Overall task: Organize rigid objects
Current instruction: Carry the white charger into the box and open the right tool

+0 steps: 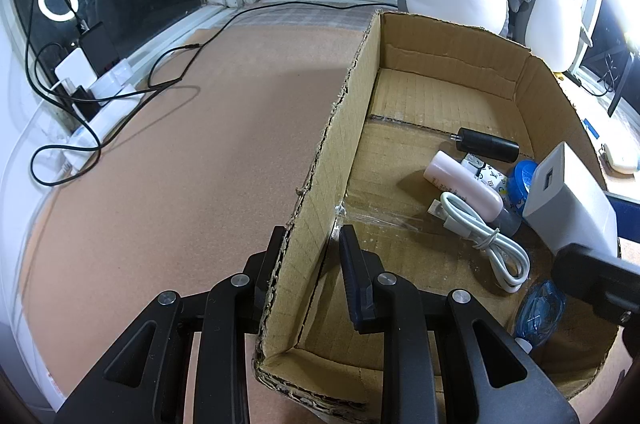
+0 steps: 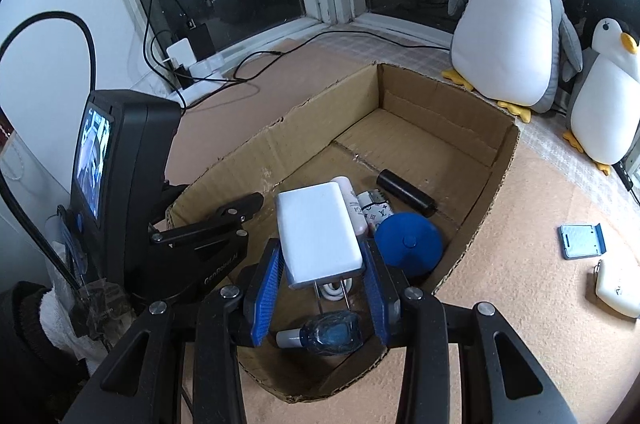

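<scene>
A brown cardboard box (image 1: 320, 159) lies open on the cork mat. My left gripper (image 1: 312, 244) straddles its left wall near the front corner, jaws closed against the cardboard. My right gripper (image 2: 323, 252) is shut on a white charger (image 2: 318, 232), prongs toward me, held above the box's near end; the left wrist view shows the charger (image 1: 568, 195) over the right wall. Inside lie a black cylinder (image 2: 406, 193), a pink tube (image 1: 464, 183), a white cable (image 1: 492, 244), a blue round lid (image 2: 408, 240), a patterned small item (image 2: 374, 209) and a clear blue bottle (image 2: 328, 334).
Two plush penguins (image 2: 516, 23) stand behind the box by the window. A power strip with adapters and black cables (image 1: 92, 79) sits at the back left. Right of the box lie a small blue case (image 2: 582, 240) and a white item (image 2: 618, 290).
</scene>
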`<action>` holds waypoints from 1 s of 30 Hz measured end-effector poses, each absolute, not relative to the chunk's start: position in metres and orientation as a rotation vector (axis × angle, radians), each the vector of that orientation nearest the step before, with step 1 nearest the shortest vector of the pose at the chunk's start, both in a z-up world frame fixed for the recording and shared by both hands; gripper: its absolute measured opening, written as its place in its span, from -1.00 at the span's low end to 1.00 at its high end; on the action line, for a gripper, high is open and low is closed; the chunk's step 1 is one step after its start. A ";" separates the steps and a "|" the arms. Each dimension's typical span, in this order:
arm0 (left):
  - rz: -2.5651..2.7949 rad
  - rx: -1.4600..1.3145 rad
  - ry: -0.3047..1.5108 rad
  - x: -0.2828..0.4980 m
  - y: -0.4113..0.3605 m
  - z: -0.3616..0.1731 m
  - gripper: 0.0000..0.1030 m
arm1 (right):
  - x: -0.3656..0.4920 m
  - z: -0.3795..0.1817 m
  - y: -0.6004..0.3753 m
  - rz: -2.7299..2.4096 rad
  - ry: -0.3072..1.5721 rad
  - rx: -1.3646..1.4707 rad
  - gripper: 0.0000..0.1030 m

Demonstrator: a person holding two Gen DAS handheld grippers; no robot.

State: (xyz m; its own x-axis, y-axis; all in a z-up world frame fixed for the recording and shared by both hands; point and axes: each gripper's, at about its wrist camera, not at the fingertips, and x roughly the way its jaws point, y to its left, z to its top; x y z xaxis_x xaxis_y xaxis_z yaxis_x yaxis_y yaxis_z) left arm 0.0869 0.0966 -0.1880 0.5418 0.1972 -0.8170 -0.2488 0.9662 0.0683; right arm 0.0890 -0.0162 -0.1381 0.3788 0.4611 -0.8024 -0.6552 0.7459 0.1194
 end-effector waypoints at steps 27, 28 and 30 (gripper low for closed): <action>0.264 -0.059 0.960 0.087 0.097 -0.189 -0.55 | 0.094 -0.121 -0.048 0.665 0.900 -0.145 -0.08; 0.264 -0.059 0.960 0.086 0.098 -0.189 -0.55 | 0.094 -0.120 -0.051 0.657 0.899 -0.137 -0.08; 0.264 -0.059 0.960 0.087 0.098 -0.189 -0.55 | 0.097 -0.119 -0.060 0.634 0.897 -0.122 -0.07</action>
